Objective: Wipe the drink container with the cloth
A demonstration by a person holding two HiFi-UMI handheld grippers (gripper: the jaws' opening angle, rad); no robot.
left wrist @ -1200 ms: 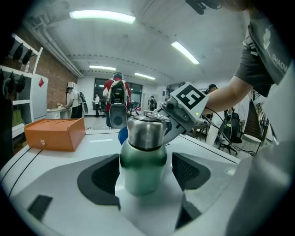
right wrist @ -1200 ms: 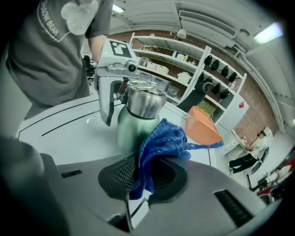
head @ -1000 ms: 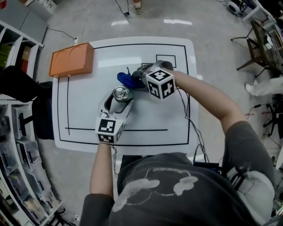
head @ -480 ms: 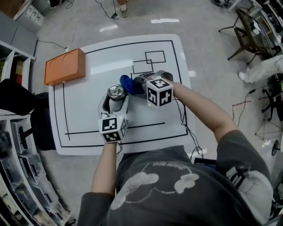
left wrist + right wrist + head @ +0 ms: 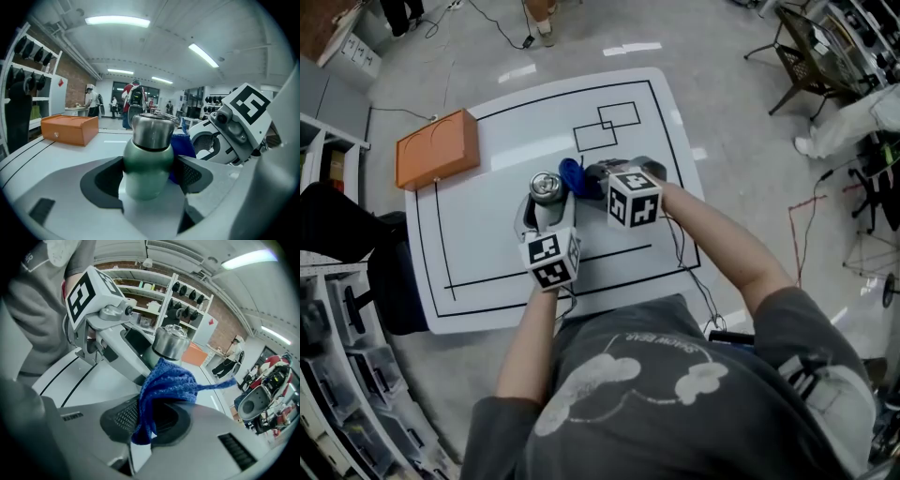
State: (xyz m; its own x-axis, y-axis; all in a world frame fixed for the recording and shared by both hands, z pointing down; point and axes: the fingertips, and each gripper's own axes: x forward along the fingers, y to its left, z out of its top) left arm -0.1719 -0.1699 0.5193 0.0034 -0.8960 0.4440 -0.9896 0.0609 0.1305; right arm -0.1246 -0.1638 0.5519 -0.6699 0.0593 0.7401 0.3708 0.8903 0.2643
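Head view: left gripper (image 5: 546,210) clamping bottle (image 5: 547,187), right gripper (image 5: 587,178) pinching cloth (image 5: 570,175) alongside, orange box (image 5: 437,148) well apart.

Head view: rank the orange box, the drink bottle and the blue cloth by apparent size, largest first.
1. Orange box: clearly largest.
2. Drink bottle and blue cloth: about alike; bottle seen from above, cloth bunched up, so I won't rank them.

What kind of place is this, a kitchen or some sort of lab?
Most likely a lab or workshop, not a home: a white table marked with black lines, open shelves of storage bins at the left, and cables trailing across the bare floor.
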